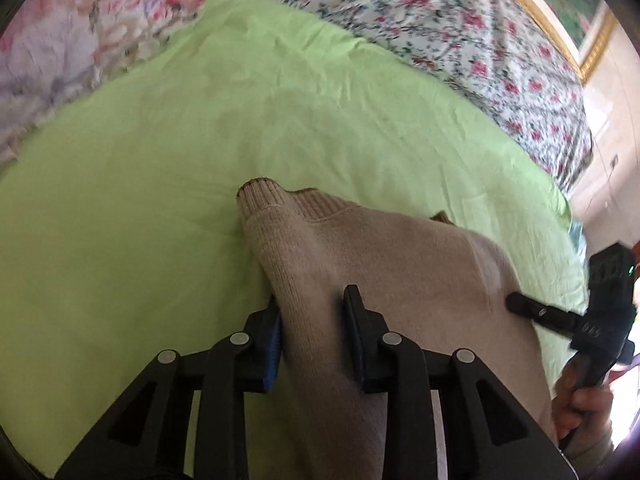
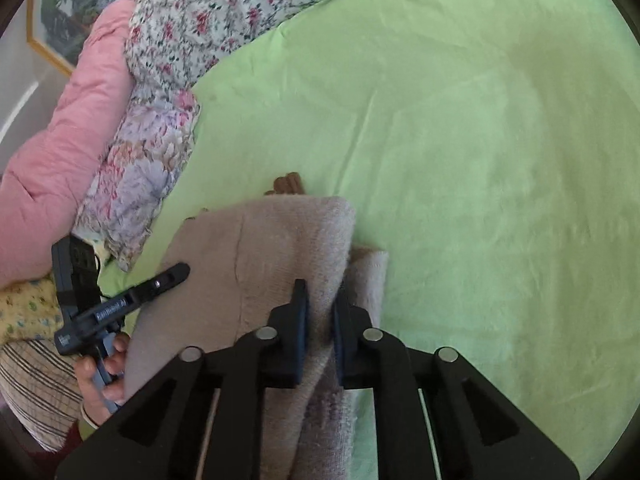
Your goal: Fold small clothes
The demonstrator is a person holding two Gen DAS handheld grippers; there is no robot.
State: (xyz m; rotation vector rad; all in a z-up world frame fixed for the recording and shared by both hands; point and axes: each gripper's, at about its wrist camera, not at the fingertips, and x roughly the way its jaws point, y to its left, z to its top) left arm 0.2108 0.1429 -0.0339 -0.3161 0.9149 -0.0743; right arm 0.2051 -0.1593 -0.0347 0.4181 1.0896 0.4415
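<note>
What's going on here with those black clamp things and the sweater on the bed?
A person is folding a small beige sweater on a green sheet spread over a bed. Each hand holds a black two-finger tool. The left gripper is pinching one side of the sweater, and the right gripper is clamped on a bunched fold at the other side. The sweater is already partly doubled over, with a ribbed cuff sticking out at the far end.

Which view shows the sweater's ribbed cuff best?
Left wrist view: the ribbed cuff of the beige sweater lies in plain sight on the green sheet, rib lines clear. Right wrist view shows only the sweater's bunched body; no cuff can be made out.
</note>
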